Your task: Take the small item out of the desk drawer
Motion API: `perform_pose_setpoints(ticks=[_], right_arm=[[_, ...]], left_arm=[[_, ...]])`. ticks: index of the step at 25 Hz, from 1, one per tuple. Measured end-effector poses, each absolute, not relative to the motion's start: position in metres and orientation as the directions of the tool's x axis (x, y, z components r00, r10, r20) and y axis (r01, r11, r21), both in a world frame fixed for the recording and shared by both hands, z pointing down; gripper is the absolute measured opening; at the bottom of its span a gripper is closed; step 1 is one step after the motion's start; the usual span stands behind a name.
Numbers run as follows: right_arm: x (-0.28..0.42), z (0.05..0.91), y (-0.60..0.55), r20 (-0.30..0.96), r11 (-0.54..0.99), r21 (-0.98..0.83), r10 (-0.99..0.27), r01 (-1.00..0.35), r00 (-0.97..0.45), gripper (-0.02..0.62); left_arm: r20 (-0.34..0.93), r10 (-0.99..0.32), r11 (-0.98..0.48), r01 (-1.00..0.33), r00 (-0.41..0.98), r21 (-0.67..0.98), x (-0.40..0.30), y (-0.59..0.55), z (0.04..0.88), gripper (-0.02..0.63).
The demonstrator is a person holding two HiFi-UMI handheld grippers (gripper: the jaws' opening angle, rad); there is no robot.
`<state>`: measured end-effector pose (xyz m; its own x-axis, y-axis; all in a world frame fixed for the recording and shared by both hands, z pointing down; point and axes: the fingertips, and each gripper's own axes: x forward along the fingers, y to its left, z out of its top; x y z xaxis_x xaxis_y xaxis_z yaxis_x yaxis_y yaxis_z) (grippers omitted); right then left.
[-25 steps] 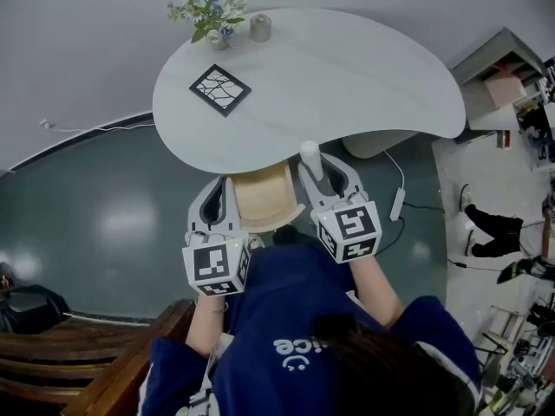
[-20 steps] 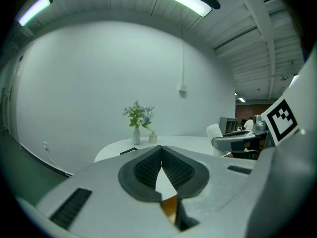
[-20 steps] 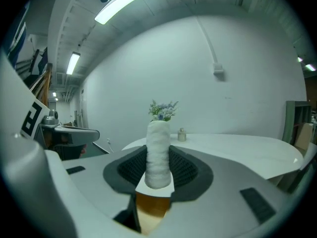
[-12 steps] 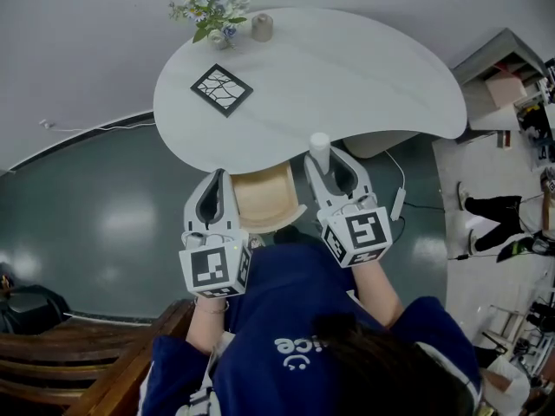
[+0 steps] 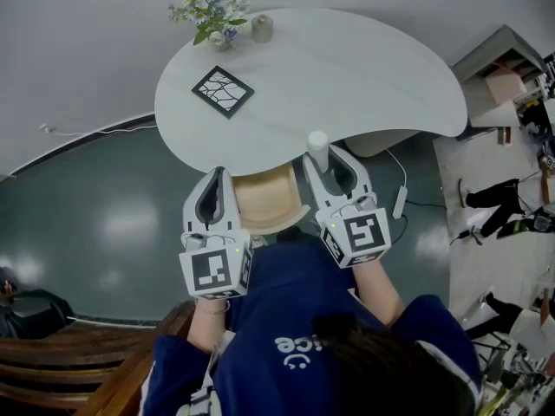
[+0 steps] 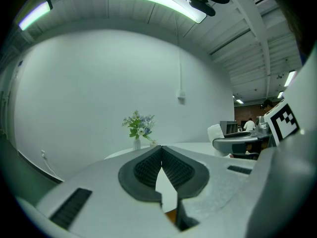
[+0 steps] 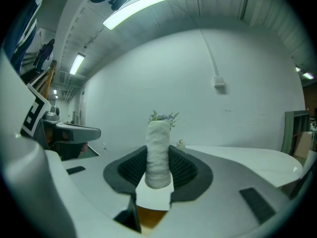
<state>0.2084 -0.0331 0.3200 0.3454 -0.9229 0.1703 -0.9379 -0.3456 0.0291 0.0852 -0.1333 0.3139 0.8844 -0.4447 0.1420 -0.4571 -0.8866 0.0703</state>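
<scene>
Head view: right gripper [image 5: 322,166] grips the white roll [image 5: 318,142] at its tips; the open drawer [image 5: 264,199] sits left of those jaws.
Left gripper view: left gripper [image 6: 161,151] closed, empty.
Right gripper view: roll upright between the pads.

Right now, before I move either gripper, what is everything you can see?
table: one, white, curved top, centre
drawer: one, light wood, open under the table's near edge
flowers in a vase: one bunch, blue and white, table's far left edge
small jar: one, beige, beside the flowers
square tile: one, black with white lines, left part of the table
white roll: one, upright between the right gripper's jaws
bench: one, brown wood, floor at bottom left
left gripper: one, grey-white, shut and empty, left of the drawer
right gripper: one, grey-white, shut on the white roll, right of the drawer
</scene>
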Motion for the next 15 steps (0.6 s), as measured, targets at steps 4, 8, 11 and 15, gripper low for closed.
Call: perform_pose_setpoints(ticks=[4, 8, 11, 15], right_arm=[[0.2052, 0.3198, -0.0351, 0.171, -0.347, 0.034, -0.922, -0.937, 0.348, 0.139], [0.2011, 0.3184, -0.0346, 0.168, -0.350, 0.036, -0.921, -0.936, 0.351, 0.138], [0.1990, 0.3185, -0.0349, 0.166, -0.349, 0.036, -0.922, -0.936, 0.350, 0.139], [0.1982, 0.3235, -0.0371, 0.172, -0.348, 0.035, -0.922, -0.937, 0.348, 0.140]], left_arm=[[0.145, -0.445, -0.886, -0.457, 0.884, 0.072, 0.0822, -0.1356, 0.3141, 0.005], [0.148, -0.443, -0.887, -0.456, 0.884, 0.067, 0.0782, -0.1360, 0.3149, 0.003], [0.140, -0.440, -0.889, -0.453, 0.887, 0.072, 0.0766, -0.1364, 0.3166, 0.005], [0.142, -0.438, -0.889, -0.451, 0.888, 0.074, 0.0755, -0.1386, 0.3191, 0.005]])
